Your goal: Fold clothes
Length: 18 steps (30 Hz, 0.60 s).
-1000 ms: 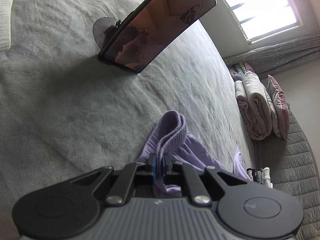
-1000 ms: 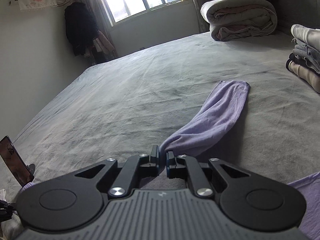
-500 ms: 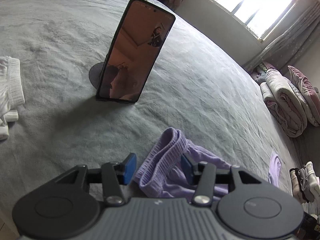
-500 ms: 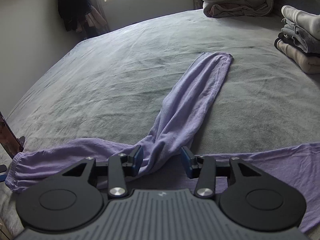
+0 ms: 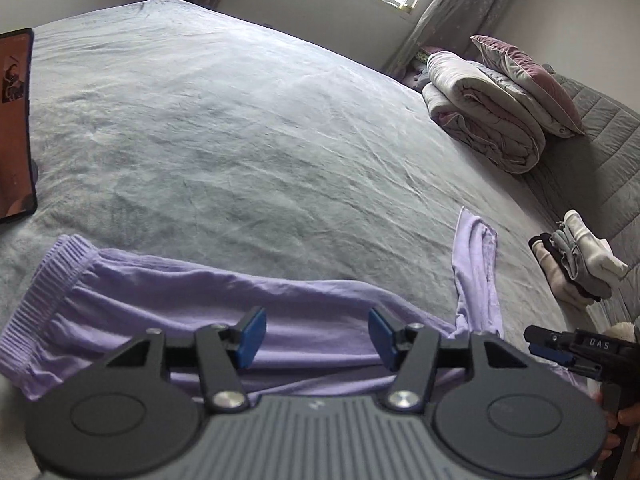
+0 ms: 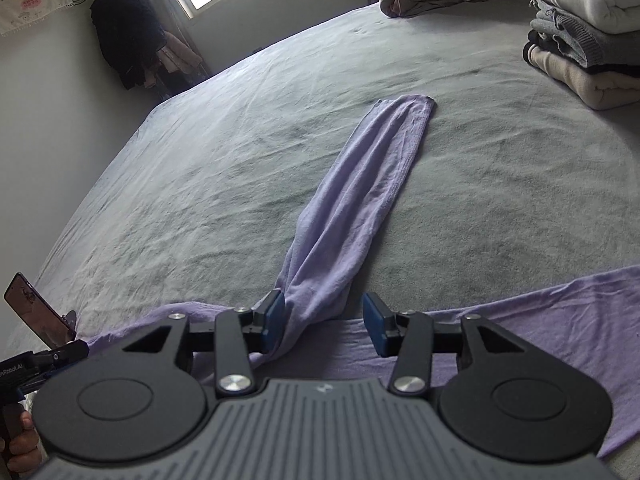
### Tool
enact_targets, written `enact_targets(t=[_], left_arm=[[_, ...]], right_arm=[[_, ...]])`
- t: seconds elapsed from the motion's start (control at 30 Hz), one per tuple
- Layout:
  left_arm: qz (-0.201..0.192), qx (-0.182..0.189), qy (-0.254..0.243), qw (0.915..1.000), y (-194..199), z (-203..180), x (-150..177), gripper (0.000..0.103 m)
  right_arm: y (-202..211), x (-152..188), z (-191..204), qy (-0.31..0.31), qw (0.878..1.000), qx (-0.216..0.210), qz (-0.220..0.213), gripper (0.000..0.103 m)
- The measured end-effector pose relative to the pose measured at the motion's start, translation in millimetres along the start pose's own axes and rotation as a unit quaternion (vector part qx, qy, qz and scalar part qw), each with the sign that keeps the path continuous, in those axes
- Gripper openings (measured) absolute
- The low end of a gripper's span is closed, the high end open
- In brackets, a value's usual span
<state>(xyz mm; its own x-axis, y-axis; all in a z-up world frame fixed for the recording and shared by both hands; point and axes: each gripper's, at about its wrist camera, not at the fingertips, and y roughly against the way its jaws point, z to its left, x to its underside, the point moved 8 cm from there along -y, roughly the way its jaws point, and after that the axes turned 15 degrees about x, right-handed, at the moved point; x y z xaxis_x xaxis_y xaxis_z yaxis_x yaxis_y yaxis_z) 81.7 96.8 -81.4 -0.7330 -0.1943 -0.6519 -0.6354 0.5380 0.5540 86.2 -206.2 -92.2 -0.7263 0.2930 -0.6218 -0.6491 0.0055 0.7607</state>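
Observation:
Lilac trousers [image 5: 224, 300] lie spread on the grey bed [image 5: 240, 140], ribbed waistband [image 5: 48, 292] at the left, one leg [image 6: 360, 192] stretching away toward the far side. My left gripper [image 5: 316, 338] hovers over the trousers' upper part, its jaws opening, with only flat cloth beneath and nothing pinched. My right gripper [image 6: 324, 322] is open where that leg joins the body; the bunched cloth lies between the fingers and brushes the left pad [image 6: 276, 316] without being pressed. Each gripper shows at the edge of the other's view, the right gripper [image 5: 560, 346] and the left gripper [image 6: 44, 360].
A phone on a stand [image 6: 36, 312] is near the waistband end. A stack of folded clothes [image 6: 584, 48] and rolled quilts with a pillow [image 5: 488, 112] sit at the head of the bed. Dark clothes [image 6: 128, 44] hang in the corner by the window.
Both grippers were shut on lilac cloth and have let go and opened. The left one swung right, away from the phone. The trousers now lie spread out flat.

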Motion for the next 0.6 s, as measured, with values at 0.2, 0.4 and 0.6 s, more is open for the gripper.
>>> enact_targets(t=[0.2, 0.4, 0.6], left_arm=[[0.045, 0.002, -0.041, 0.9981, -62.8, -48.0, -0.3, 0.059], [0.068, -0.002, -0.076, 0.9948, -125.8, -82.3, -7.3, 0.058], [0.081, -0.01, -0.099, 0.9917, -174.5, -101.1, -20.2, 0.055]], right_arm=[[-13.1, -1.6, -18.3, 0.044, 0.996, 0.076, 0.011, 0.049], [-7.4, -18.5, -41.9, 0.069, 0.99, 0.122, -0.027, 0.054], [1.0, -36.7, -60.4, 0.046, 0.993, 0.107, -0.033, 0.054]])
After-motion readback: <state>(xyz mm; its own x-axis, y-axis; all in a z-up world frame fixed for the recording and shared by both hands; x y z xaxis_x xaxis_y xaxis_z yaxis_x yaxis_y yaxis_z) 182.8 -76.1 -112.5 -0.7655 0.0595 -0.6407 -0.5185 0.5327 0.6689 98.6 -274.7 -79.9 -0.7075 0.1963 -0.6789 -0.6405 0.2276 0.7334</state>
